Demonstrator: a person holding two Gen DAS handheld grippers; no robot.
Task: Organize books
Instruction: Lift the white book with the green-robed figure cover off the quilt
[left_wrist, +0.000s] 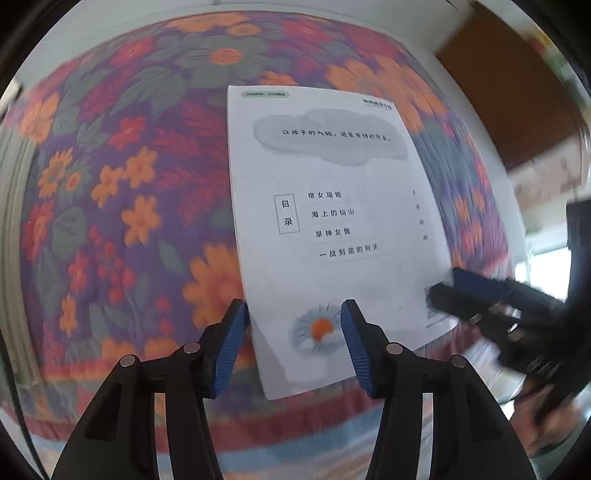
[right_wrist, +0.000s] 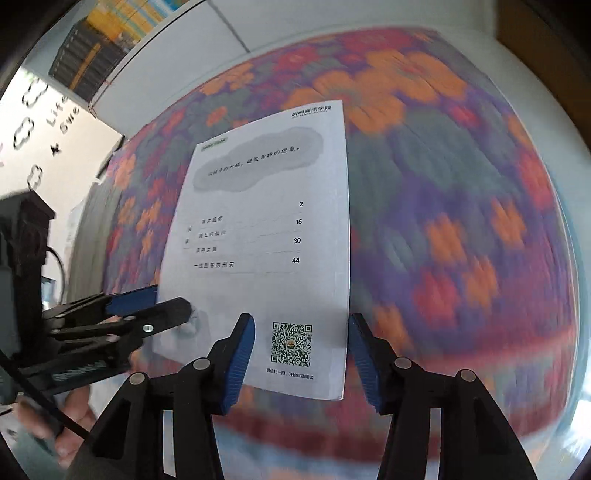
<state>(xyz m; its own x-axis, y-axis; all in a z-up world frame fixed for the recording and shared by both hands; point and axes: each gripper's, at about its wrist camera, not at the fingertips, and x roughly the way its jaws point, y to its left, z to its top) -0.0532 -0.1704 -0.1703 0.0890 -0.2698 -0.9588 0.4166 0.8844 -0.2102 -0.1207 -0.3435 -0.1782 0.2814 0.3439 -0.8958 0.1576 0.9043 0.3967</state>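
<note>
Left wrist view: a thin white booklet (left_wrist: 332, 221) lies flat on a floral cloth (left_wrist: 122, 177), its 目录 contents side up with a sun drawing. The left gripper (left_wrist: 293, 343) is half open, gripping nothing.

Right wrist view: page numbers 2, 16, 30, 44 and a QR code (right_wrist: 291, 343) show. The right gripper (right_wrist: 301, 360) stands half open over the booklet's near edge — holding nothing.

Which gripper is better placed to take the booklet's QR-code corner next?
Right. The right gripper stands open straddling the QR code at the near corner of the booklet, one finger just outside its edge. The left gripper sits at the opposite corner, over the sun picture.
</note>
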